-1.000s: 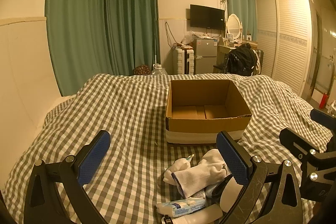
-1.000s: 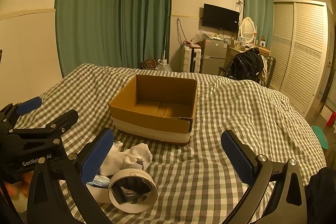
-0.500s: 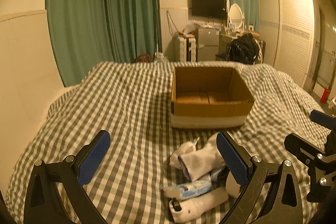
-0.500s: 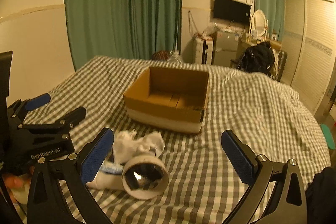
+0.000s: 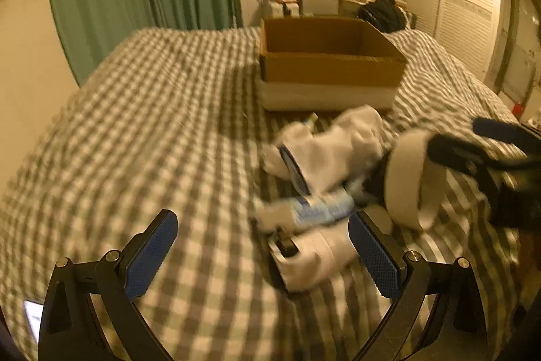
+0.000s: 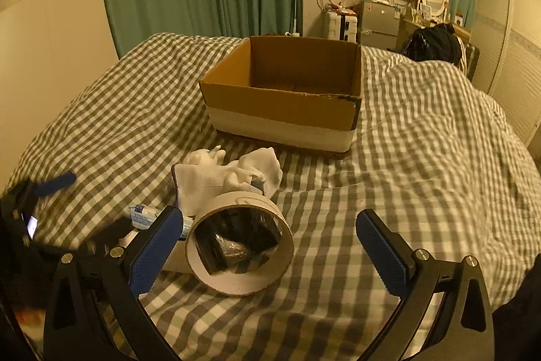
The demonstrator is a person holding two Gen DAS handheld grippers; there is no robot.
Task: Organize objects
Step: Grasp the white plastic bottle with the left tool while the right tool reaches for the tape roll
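I'm holding my right gripper (image 6: 267, 246) spread wide and ungrasping, the white cardboard tape ring (image 6: 240, 241) lying probably between its pads, open end facing me.

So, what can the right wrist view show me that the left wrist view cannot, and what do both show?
Only the right wrist view looks through the tape roll at dark objects behind it, and into the cardboard box, where no items show. Only the left wrist view shows the white bottle lying nearest the left gripper. Both show the white socks, the blue-and-white tube, the checked bedcover and open jaws; the right gripper hovers at the roll.
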